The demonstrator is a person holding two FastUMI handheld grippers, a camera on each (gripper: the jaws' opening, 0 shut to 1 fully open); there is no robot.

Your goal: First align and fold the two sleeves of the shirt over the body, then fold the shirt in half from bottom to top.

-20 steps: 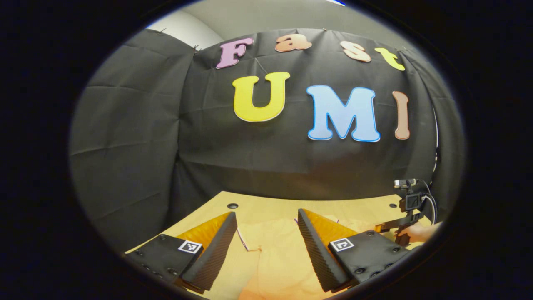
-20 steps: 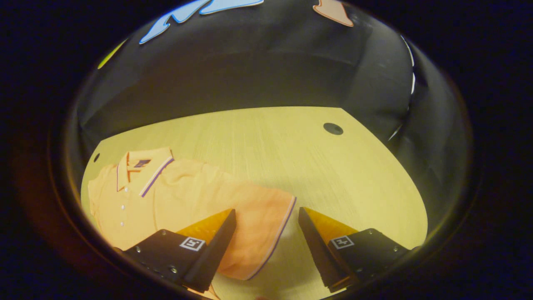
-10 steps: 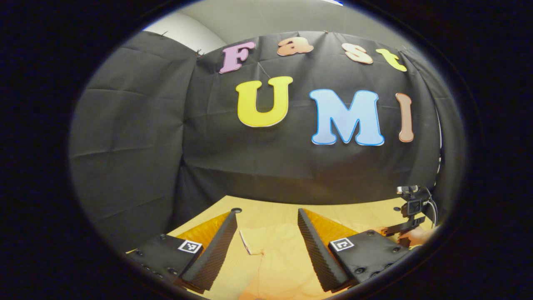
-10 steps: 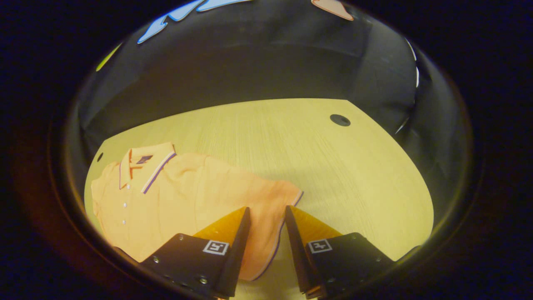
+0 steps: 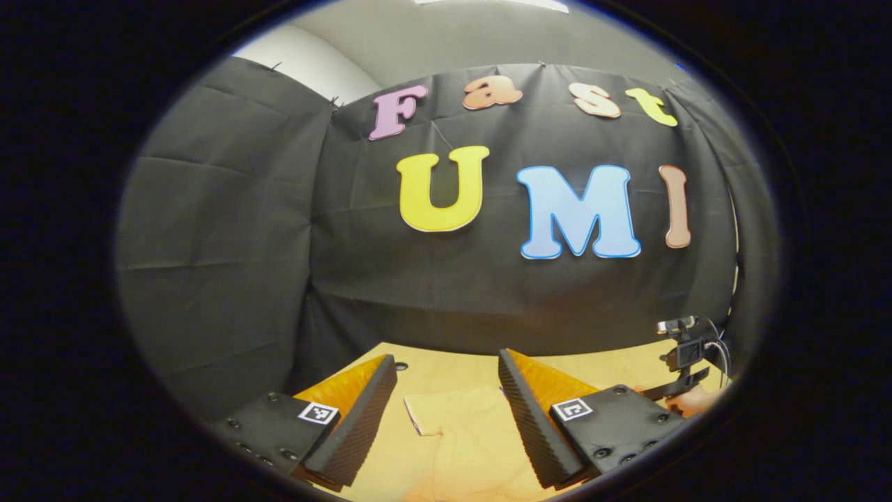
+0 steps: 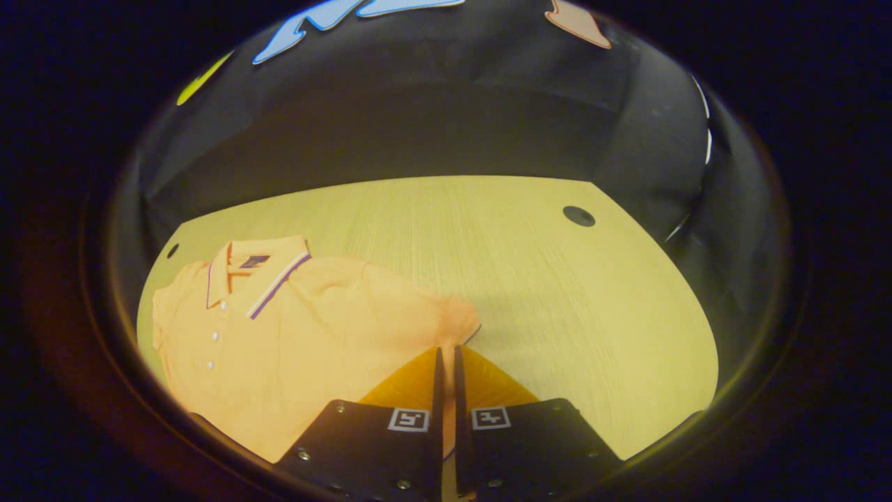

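An orange polo shirt (image 6: 293, 328) lies flat on the wooden table (image 6: 543, 293), collar (image 6: 261, 268) toward the far left. In the right gripper view my right gripper (image 6: 446, 359) is shut on the shirt's right sleeve (image 6: 456, 317), whose striped hem runs between the fingers. In the left gripper view my left gripper (image 5: 446, 376) stands open above the shirt's other sleeve (image 5: 453, 418), with cloth lying between the fingers but not pinched. The right gripper (image 5: 679, 380) and the hand holding it show far right in that view.
The table has round holes, one (image 6: 578, 215) at the far right and one (image 5: 400, 365) near the left gripper. Black cloth walls close the booth behind and beside the table. Bare table lies to the right of the shirt.
My right gripper went from open to shut on the right sleeve's hem, bunching the sleeve. My left gripper stayed open, tilting slightly upward.
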